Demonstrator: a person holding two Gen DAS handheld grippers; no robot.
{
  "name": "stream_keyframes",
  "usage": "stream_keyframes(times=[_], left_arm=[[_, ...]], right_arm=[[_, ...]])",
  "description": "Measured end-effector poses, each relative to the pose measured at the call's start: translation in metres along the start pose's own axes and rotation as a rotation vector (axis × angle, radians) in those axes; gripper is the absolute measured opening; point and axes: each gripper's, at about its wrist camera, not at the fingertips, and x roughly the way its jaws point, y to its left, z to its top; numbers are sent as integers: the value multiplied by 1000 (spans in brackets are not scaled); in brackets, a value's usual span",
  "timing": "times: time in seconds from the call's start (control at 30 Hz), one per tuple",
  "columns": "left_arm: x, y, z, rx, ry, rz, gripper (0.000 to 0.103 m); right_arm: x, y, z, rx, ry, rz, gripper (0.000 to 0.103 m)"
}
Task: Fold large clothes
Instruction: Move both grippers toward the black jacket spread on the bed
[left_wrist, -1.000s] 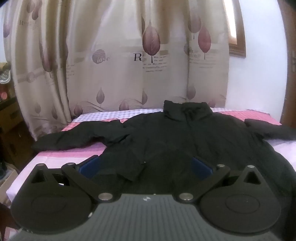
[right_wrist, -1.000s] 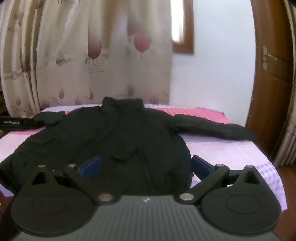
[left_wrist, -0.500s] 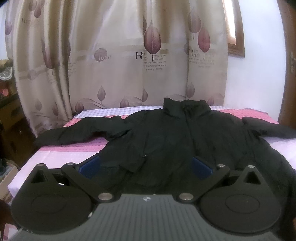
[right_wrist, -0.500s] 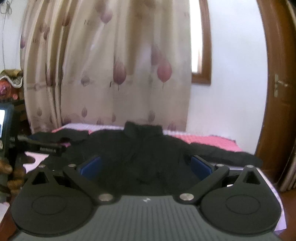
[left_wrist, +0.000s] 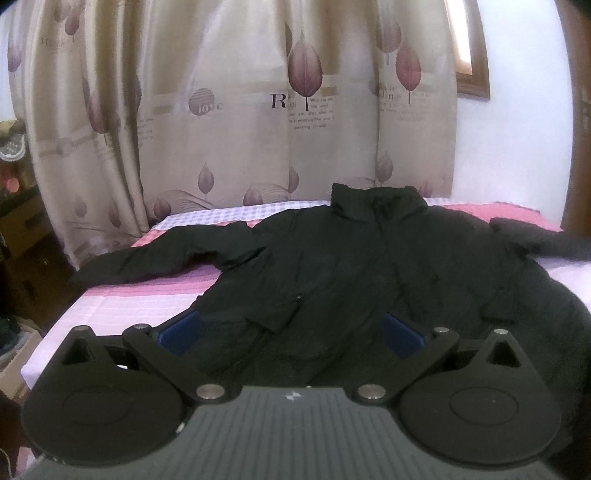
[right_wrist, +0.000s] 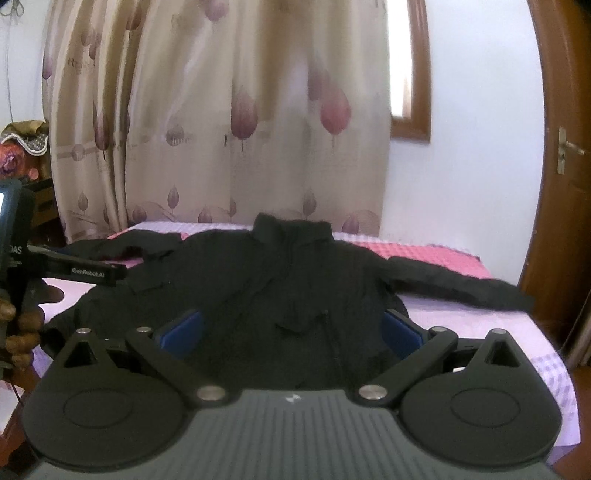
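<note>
A large black jacket (left_wrist: 351, 258) lies flat and face up on the bed, collar toward the curtain, both sleeves spread out to the sides. It also shows in the right wrist view (right_wrist: 295, 280). My left gripper (left_wrist: 291, 332) is open and empty, held above the jacket's near hem on its left half. My right gripper (right_wrist: 291, 332) is open and empty, held above the near hem toward the right. The left gripper's body (right_wrist: 88, 273) and the hand holding it show at the left edge of the right wrist view.
The bed (left_wrist: 122, 306) has a pink and lilac checked cover. A beige leaf-print curtain (left_wrist: 258, 110) hangs behind it. A wooden door (right_wrist: 561, 184) stands at the right. Dark furniture with clutter (left_wrist: 14, 221) stands left of the bed.
The right gripper has lifted and tilted up, then settled, so the jacket sits lower and farther in its view. The left gripper has barely moved. Both stay open.
</note>
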Motion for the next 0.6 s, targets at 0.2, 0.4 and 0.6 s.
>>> stream_keyframes(times=[0.2,0.4,0.6], left_arm=[[3,1,-4,3,11,4,103],[4,2,-5,6,16,12,103],[7,4,-6,6,19,16,103]], right_arm=[[7,-8,-8,31,25,-2,103],[11,-12,-10,48,44,-19,103],[16,-18,-16,45,58,-34,103]])
